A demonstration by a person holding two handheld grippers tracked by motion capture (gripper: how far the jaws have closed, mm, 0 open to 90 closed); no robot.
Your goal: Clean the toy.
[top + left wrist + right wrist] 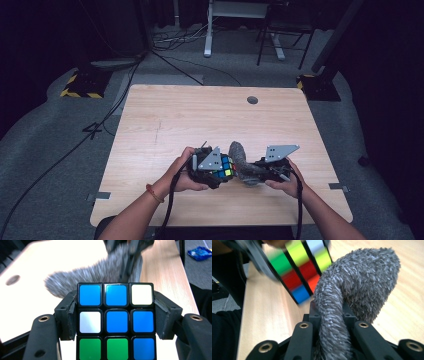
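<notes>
Fingers (pixel 302 340) pinch cloth (pixel 362 282); L view: cube (pixel 116 321) blue

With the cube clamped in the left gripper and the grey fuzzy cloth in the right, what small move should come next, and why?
Probably bring the fuzzy grey cloth onto the cube and wipe a face. The left gripper is clamped on the cube's sides, the right gripper pinches the cloth, and the cloth's free end hangs right beside the cube.

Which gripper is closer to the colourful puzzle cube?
Left. The left gripper is clamped on the cube. The right gripper sits just beside it, holding a fuzzy grey cloth.
</notes>
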